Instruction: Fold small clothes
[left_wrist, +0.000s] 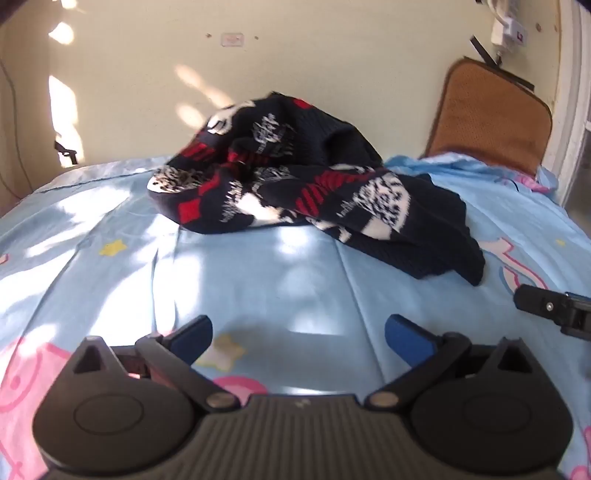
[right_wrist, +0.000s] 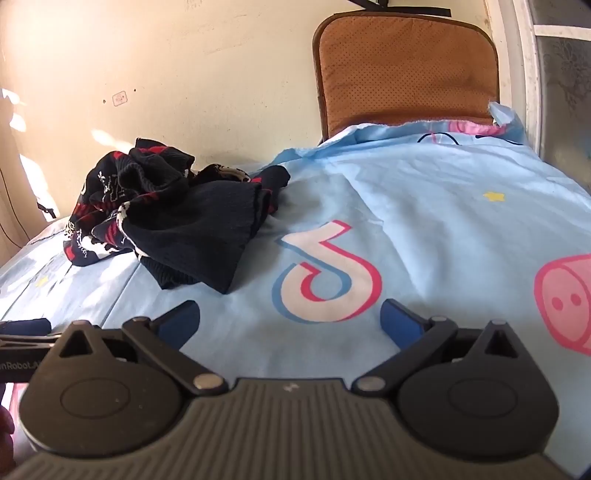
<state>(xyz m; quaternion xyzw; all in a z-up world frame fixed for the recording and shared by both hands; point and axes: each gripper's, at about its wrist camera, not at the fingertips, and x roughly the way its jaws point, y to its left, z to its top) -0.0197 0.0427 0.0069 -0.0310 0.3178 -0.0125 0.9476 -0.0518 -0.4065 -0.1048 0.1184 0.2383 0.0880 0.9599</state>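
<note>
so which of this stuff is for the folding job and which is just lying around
For the job:
- sweater, crumpled in a heap on the bed
- left gripper, open, short of the sweater
- right gripper, open, also apart from it

Just there:
- bedsheet, the surface under the sweater
- brown cushion against the wall
- wall socket

Navy sweater (left_wrist: 295, 177) with red and white patterning; light-blue sheet (right_wrist: 424, 206) printed with pink cartoons and yellow stars.

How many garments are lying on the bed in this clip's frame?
1. A crumpled dark knit sweater with red and white patterning lies on the blue bedsheet, toward the wall, ahead of the open left gripper and ahead-left of the open right gripper. Anything beneath the heap is hidden.
</note>
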